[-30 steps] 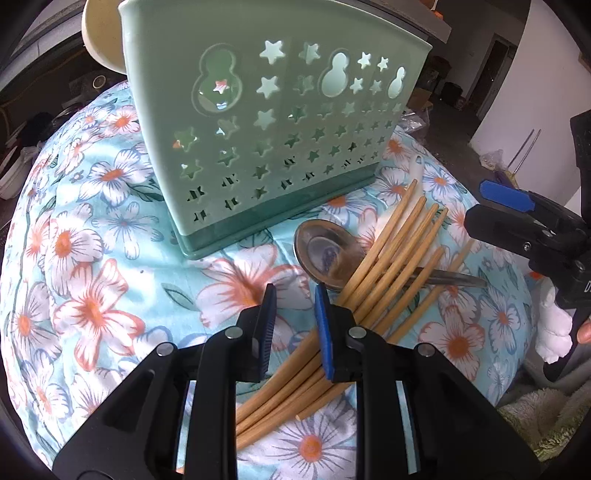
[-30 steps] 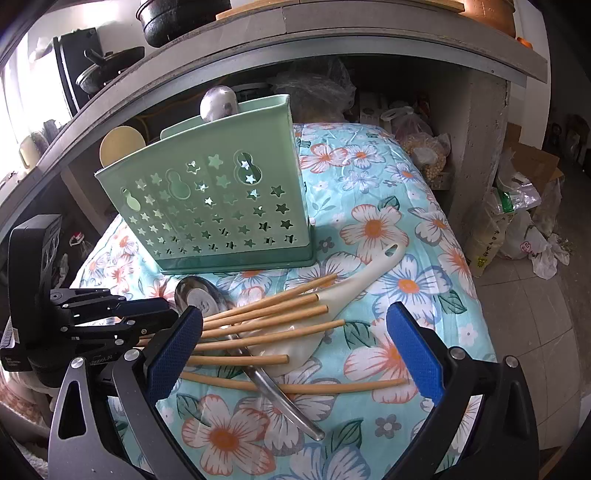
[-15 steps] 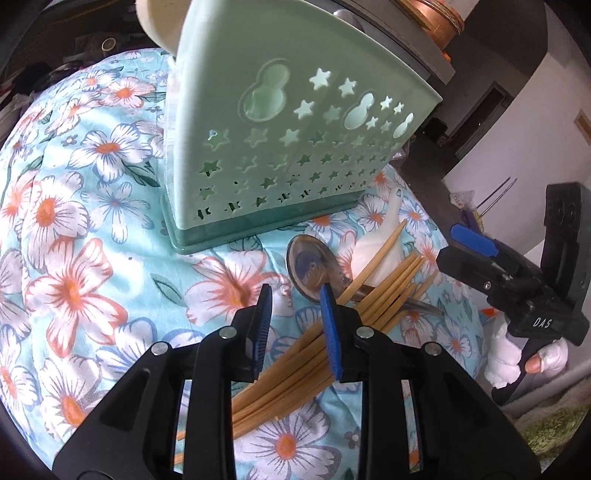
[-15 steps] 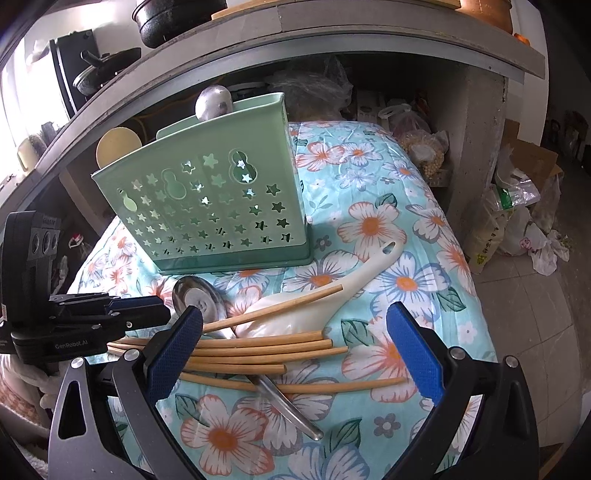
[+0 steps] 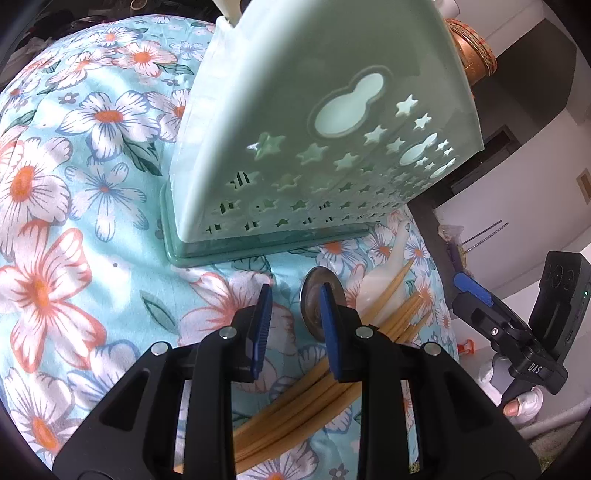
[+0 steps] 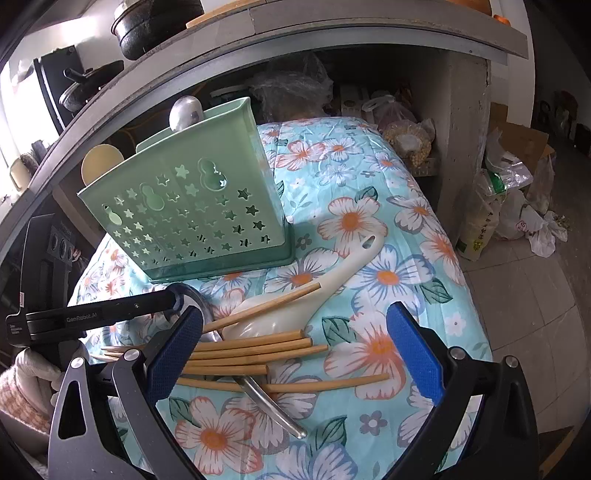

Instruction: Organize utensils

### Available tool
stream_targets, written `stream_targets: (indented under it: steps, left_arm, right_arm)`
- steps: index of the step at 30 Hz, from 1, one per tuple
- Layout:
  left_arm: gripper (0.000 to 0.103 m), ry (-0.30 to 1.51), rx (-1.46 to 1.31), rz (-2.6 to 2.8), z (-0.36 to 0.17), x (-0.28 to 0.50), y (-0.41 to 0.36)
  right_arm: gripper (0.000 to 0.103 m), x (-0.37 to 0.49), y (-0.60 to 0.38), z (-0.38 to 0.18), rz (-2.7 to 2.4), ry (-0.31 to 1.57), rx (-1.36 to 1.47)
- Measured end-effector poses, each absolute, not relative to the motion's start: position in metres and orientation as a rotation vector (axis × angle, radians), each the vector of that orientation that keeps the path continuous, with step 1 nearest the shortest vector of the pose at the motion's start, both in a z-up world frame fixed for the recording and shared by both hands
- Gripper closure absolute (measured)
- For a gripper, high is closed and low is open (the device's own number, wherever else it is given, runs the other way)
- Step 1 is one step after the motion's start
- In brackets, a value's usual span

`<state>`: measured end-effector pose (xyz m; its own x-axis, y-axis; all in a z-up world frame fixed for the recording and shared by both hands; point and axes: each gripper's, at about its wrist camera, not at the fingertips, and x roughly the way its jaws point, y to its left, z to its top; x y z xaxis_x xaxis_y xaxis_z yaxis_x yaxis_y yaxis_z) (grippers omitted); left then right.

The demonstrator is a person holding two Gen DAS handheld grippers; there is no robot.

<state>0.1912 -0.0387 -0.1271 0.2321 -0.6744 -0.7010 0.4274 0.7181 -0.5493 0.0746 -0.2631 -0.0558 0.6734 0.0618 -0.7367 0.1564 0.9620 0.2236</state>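
A mint-green utensil holder (image 5: 295, 122) (image 6: 192, 214) with star cut-outs stands on the floral cloth. In front of it lie several bamboo chopsticks (image 6: 251, 350) (image 5: 314, 387), a white ladle (image 6: 325, 284) (image 5: 384, 280) and a steel spoon (image 6: 273, 406) (image 5: 312, 306). My left gripper (image 5: 295, 325) (image 6: 181, 295) hovers by the steel spoon's bowl, left of the chopsticks. Its jaws stand a little apart with only cloth between them. My right gripper (image 6: 295, 354) (image 5: 476, 295) is wide open over the chopstick bundle and touches nothing.
A metal spoon (image 6: 186, 110) and a beige spoon (image 6: 101, 162) stand in the holder. A concrete shelf (image 6: 332, 26) with pots overhangs the back. Plastic bags (image 6: 509, 199) lie on the floor beyond the cloth's right edge. A gloved hand (image 6: 33, 373) holds the left gripper.
My left gripper moved left and closer to the holder, rolling as it went, and its jaws parted slightly. The fanned chopsticks were swept into a tighter, near-parallel bundle. The right gripper stayed put.
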Motion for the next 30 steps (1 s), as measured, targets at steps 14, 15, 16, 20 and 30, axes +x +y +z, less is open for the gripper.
stream_targets:
  steps: [14,15,16,20,30]
  left_arm:
    - [0.093,1.044,-0.137,-0.744,-0.124,0.181,-0.063]
    - [0.095,1.038,-0.126,-0.746,-0.123,0.180,-0.065]
    - [0.095,1.030,-0.116,-0.744,-0.121,0.179,-0.066]
    - [0.097,1.009,-0.100,-0.749,-0.118,0.175,-0.067]
    - [0.100,0.924,-0.059,-0.771,-0.095,0.161,-0.060]
  right_arm:
    - [0.006,0.074,-0.260,-0.056,-0.044,0.832,0.279]
    - [0.006,0.074,-0.260,-0.056,-0.044,0.832,0.280]
    - [0.006,0.074,-0.260,-0.056,-0.044,0.832,0.281]
    - [0.006,0.073,-0.261,-0.055,-0.046,0.829,0.282]
    - [0.006,0.071,-0.263,-0.053,-0.053,0.822,0.285]
